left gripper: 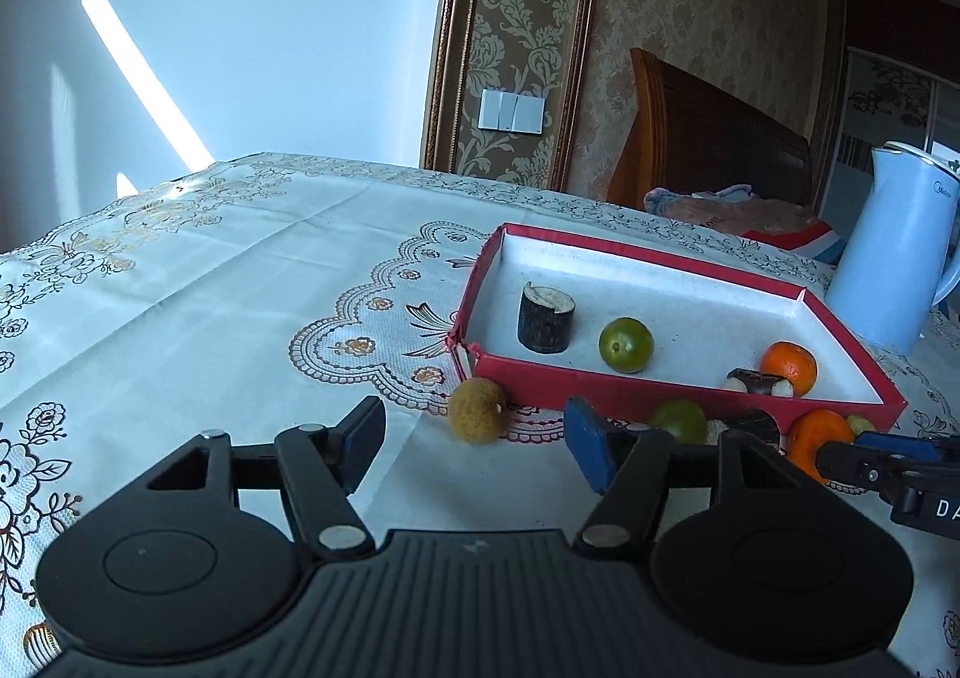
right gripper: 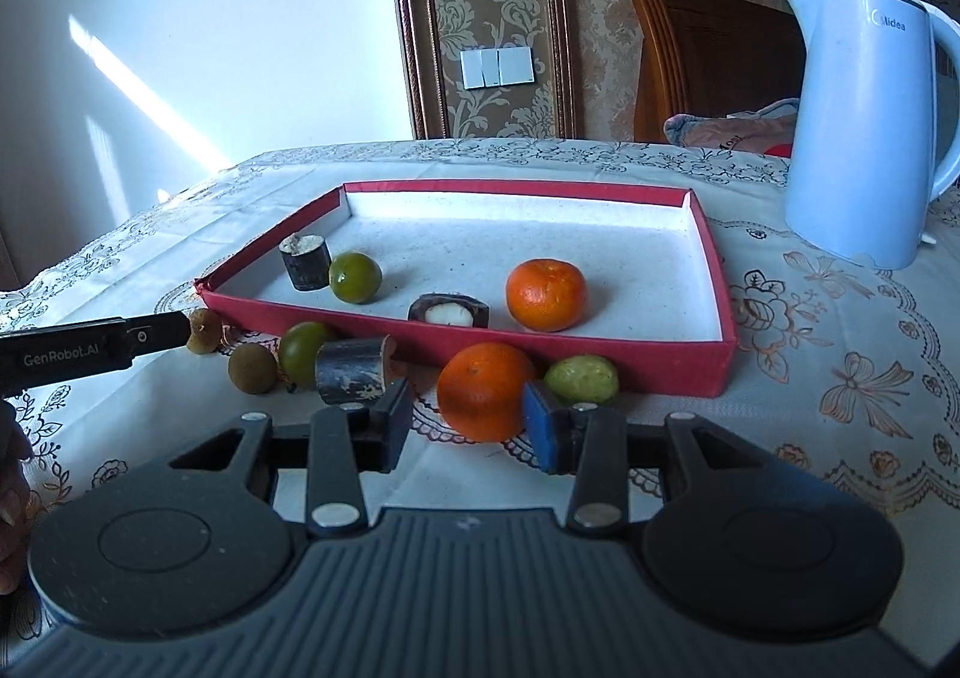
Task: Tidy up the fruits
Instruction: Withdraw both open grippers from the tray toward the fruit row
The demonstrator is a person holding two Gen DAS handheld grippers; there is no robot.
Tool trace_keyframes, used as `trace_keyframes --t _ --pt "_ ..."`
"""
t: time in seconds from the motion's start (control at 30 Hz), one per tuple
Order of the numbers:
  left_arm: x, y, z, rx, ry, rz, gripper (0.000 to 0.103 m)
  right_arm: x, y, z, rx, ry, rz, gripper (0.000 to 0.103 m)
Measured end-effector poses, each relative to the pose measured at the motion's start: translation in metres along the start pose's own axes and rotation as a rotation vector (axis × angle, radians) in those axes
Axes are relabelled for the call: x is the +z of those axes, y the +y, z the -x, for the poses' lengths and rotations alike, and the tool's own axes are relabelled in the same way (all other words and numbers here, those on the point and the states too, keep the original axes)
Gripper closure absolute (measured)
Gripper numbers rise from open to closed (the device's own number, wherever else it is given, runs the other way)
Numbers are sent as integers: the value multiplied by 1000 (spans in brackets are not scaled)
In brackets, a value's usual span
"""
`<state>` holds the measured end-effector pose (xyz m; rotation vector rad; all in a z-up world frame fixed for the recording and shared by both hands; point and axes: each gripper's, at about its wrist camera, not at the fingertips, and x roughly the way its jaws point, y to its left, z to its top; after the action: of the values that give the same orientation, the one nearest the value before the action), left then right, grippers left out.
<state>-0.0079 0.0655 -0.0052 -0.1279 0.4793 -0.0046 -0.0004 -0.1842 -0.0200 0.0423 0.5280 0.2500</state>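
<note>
Fruit crowds the red box's (right gripper: 690, 372) near wall: right tongs (right gripper: 468, 426) spread around an orange (right gripper: 483, 390), beside sugarcane (right gripper: 351, 375) on the surface (right gripper: 840, 438). Left tongs (left gripper: 474, 447) gape before a longan (left gripper: 477, 410) (its far side hidden). Kettle (right gripper: 858, 138) reads "Midea".

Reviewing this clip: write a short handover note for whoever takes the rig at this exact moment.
Left gripper: open, empty, aimed at a brown longan on the cloth by the red tray corner.
Right gripper: open, straddling an orange on the cloth, not closed yet.
Done, in tray: sugarcane piece, green fruit, second cane piece, orange.
Left outside, along the tray's front wall: two longans, a green fruit, a cane piece, that orange, a pale green fruit.
</note>
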Motion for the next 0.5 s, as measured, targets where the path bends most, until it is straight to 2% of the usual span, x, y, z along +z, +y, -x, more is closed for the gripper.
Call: trace_keyframes --t 0.23,0.5 --pt "-1 3 -1 -15 12 23 37 4 5 -9 -27 12 34 63" --pt "-2 2 -2 -20 20 18 37 8 17 -19 -66 16 94 55"
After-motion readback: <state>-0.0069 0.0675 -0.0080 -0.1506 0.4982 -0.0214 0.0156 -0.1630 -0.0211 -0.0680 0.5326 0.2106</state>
